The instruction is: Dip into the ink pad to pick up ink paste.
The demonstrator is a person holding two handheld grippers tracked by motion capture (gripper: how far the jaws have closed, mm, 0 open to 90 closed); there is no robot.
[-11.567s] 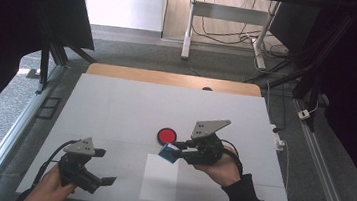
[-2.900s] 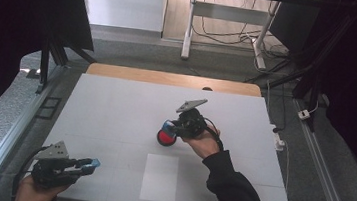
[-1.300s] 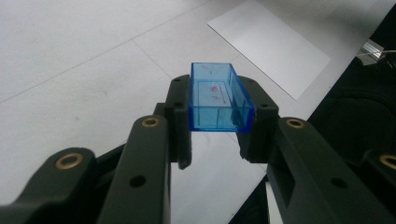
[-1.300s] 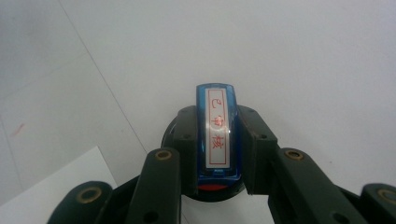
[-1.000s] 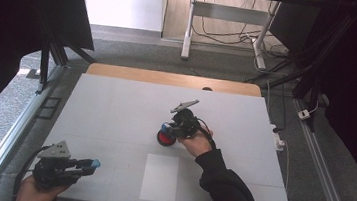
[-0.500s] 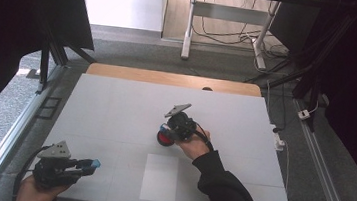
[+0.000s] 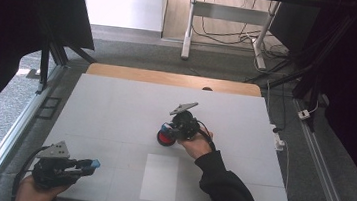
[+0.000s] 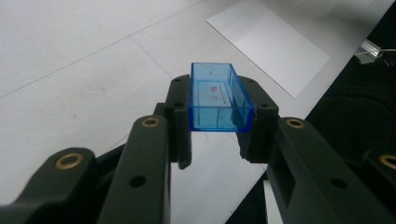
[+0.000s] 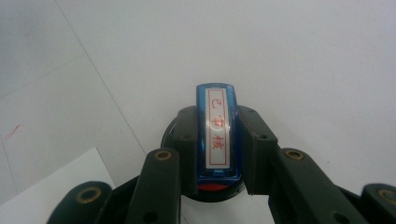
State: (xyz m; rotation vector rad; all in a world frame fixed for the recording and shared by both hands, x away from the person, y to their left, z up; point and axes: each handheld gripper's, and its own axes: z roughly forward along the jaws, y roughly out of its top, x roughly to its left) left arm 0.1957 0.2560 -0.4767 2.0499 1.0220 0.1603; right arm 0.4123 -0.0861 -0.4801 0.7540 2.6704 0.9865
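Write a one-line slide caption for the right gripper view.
Right gripper clamps a blue stamp with a red-lettered label, held over a red ink pad on the white table.

I see a matt white desk (image 7: 115, 109), a glossy clear blue plastic cap (image 8: 217, 97), a glossy blue plastic stamp (image 9: 218, 133) and matt black jaws.

Lighting even, diffuse; white table (image 7: 115, 109) bright, surroundings near black at both sides. Daylight patch on floor beyond table's far edge. Soft shadows only. High view slightly soft, mild noise. In gripper views: black jaws close to the lens are blurred; table slightly washed out, faint glare on blue plastic (image 8: 219, 95).
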